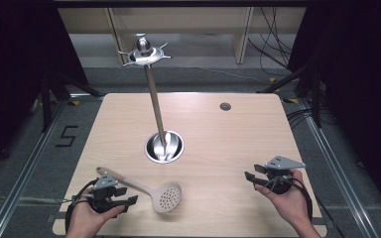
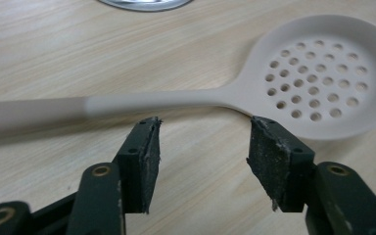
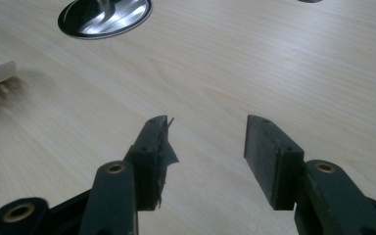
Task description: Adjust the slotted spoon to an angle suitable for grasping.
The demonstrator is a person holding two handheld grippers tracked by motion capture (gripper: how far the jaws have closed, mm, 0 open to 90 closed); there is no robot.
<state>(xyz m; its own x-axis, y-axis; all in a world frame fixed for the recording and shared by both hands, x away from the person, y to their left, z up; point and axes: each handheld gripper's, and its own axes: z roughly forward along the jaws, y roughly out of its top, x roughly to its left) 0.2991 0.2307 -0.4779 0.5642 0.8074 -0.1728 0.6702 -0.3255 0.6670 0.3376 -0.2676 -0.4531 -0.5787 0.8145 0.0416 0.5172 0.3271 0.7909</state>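
Left gripper (image 2: 203, 147), jaws parted and empty, is held just short of the skimmer (image 2: 254, 90) lying flat on the table (image 1: 228, 148); approach step, probably. Closure on the handle is called for next.

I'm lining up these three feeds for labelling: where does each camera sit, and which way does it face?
High view: above the person's side, facing forward and down on the table; both hands show, with the left gripper and right gripper.
Left gripper view: rides on the left gripper, looking along its open jaws at the slotted spoon.
Right gripper view: rides on the right gripper, looking along its open jaws across bare wood.
Shared: all three views catch the metal stand base.
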